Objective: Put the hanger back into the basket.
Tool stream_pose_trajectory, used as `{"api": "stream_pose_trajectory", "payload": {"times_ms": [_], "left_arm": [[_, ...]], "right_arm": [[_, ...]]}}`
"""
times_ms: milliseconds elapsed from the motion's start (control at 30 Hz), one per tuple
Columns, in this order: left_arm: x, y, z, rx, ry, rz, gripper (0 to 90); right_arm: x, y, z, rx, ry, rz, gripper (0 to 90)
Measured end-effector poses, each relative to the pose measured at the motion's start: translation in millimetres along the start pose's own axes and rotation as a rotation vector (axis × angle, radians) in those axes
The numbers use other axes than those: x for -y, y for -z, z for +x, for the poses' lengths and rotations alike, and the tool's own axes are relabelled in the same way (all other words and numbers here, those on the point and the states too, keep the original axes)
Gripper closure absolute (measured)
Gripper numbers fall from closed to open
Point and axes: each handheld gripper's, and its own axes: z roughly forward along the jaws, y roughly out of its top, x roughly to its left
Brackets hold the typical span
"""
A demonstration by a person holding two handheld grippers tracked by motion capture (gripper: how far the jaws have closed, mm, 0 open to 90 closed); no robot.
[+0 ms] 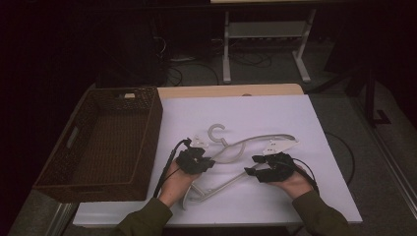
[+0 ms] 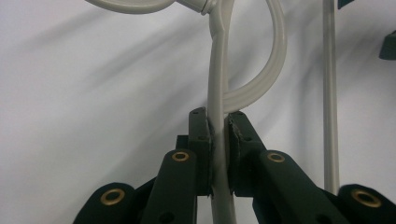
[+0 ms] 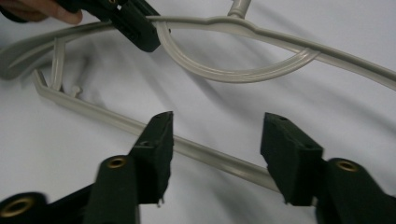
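1. Here's the hanger (image 1: 255, 141), a pale grey plastic clothes hanger with a curved hook at the top, a moulded loop under the neck and a straight bottom bar, sitting near the middle of the white table (image 1: 314, 196).
2. In the high view it runs slantwise, one shoulder tip far right, the other end down by the person's left hand (image 1: 173, 186).
3. Left gripper (image 1: 194, 161), and it's clamped tight: in the left gripper view (image 2: 218, 140) both black jaws press flat against the hanger's upper arm (image 2: 216, 84), just below that loop, no gap showing.
4. The right gripper view picks up the same grip from across the table, dark jaws pinched on the arm (image 3: 196, 21) beside the loop.
5. Right gripper (image 3: 217, 140), wide apart! Its jaws straddle the hanger's bottom bar (image 3: 210, 156), which passes between and beneath them; whether either pad touches it, I can't tell.
6. Right hand (image 1: 294, 183) cradles that gripper (image 1: 270, 167) from below, cable trailing off behind.
7. Over on the left edge, a dark woven basket (image 1: 69, 169) with a cut-out handle, nothing visible on its floor, well apart from the hanger.
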Motion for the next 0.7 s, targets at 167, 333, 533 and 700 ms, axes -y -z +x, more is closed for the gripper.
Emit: {"api": "stream_pose_trajectory", "payload": {"times_ms": [167,333,533,700], "left_arm": [[-6.1,6.4,2.3,0.0,-0.003,-0.007,81.7],[-12.1,15.4,6.1,-0.006,0.016,-0.025,81.8],[-18.8,28.4,10.7,-0.013,0.04,-0.034,81.8],[-28.2,45.0,14.1,-0.026,0.036,-0.035,81.8]], "right_arm": [[0.1,8.2,-1.7,0.005,0.003,-0.041,30.3],[6.0,20.3,3.8,0.018,-0.007,-0.075,23.4],[17.0,28.5,8.8,0.033,0.005,-0.12,13.4],[22.7,36.3,9.9,0.061,-0.001,-0.165,6.9]]}}
